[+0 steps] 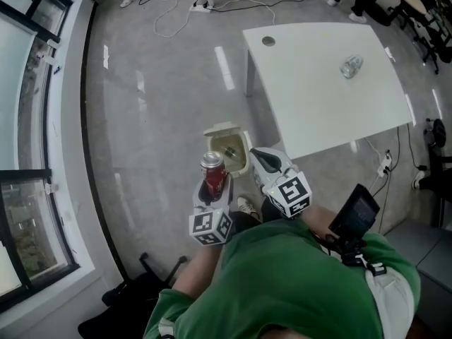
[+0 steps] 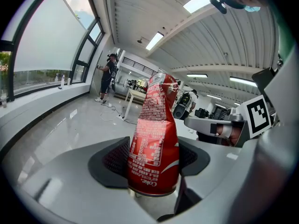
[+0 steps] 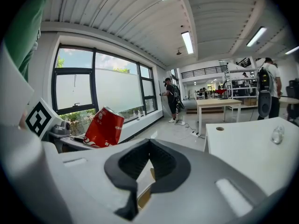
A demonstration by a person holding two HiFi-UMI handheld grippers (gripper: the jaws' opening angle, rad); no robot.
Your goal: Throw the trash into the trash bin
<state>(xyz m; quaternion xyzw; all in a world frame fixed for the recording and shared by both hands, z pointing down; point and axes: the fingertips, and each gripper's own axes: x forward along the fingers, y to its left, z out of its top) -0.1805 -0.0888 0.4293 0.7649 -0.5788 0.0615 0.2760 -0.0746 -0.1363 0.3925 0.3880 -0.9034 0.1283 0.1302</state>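
**Progress.** The task is judged part done, with the release outstanding.

- The bin [image 1: 219, 130] is seen at the centre of the head view with its mouth open. Its contents are too small to be made out.
- The can [image 1: 212, 174] is held upright just below and left of the bin mouth. Whether it is over the opening or beside it cannot be told. It is not yet dropped.
- The left gripper [image 1: 211, 188] is pinching the can low on its body. This is confirmed in the left gripper view, where the can [image 2: 154, 143] is wedged between both pads of the left gripper [image 2: 154, 160].
- The right gripper [image 1: 263, 158] is seen just right of the bin. In the right gripper view its jaws [image 3: 148, 148] are pressed together at the tips, with nothing between them.
- A crumpled clear item [image 1: 351, 66] is noted on the table, upper right. It is judged possibly further trash and is not collected.

**Room for movement.**

- Floor [image 1: 155, 119]: open ground is found left of and above the bin.
- Window [image 1: 28, 154]: it runs along the far left edge, well apart from the bin.
- Table [image 1: 318, 97]: its lower edge and near corner are close to the bin at right, so the least clearance is judged to be on that side.
- Cables [image 1: 183, 13]: these lie at the top edge, well apart.
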